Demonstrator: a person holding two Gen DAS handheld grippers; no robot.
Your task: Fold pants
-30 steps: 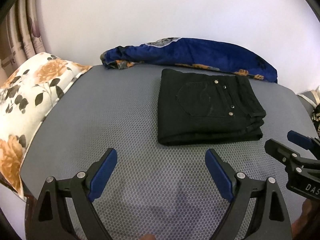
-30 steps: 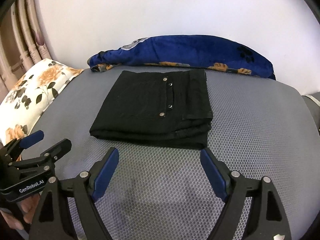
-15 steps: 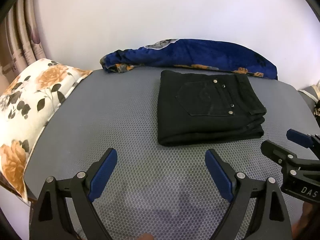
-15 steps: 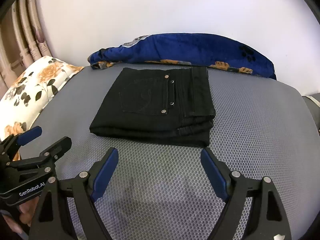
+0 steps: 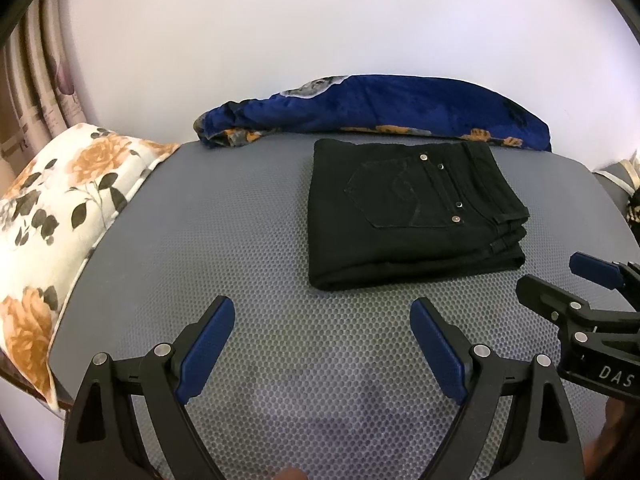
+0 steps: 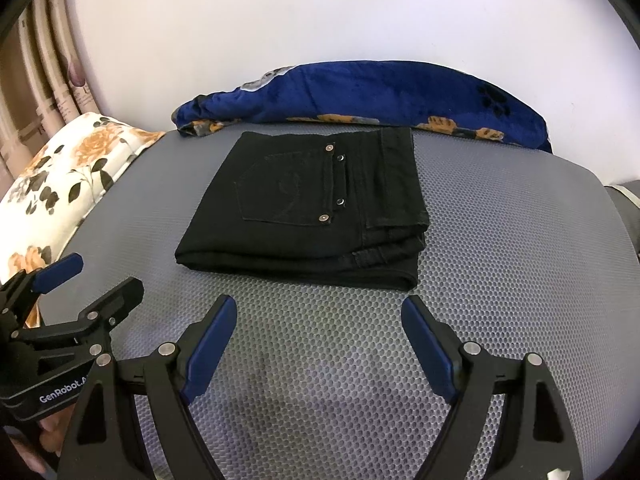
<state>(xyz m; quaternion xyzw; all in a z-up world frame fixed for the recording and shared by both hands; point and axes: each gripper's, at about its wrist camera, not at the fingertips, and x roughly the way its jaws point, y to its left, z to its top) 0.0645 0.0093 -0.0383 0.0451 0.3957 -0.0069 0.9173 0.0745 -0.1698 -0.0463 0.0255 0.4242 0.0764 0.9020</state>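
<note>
We count one pair of black pants (image 6: 308, 208), folded, w/ one back pocket (image 6: 288, 188) showing and four metal rivets (image 6: 323, 219) on it. One blue floral blanket (image 6: 360, 96) at the back, one floral pillow (image 6: 60, 184) at left, one grey mesh mat (image 6: 500, 240). Two grippers: left gripper (image 5: 322, 312), right gripper (image 6: 318, 308), w/ two blue pads (image 6: 208, 340) apiece.
</note>
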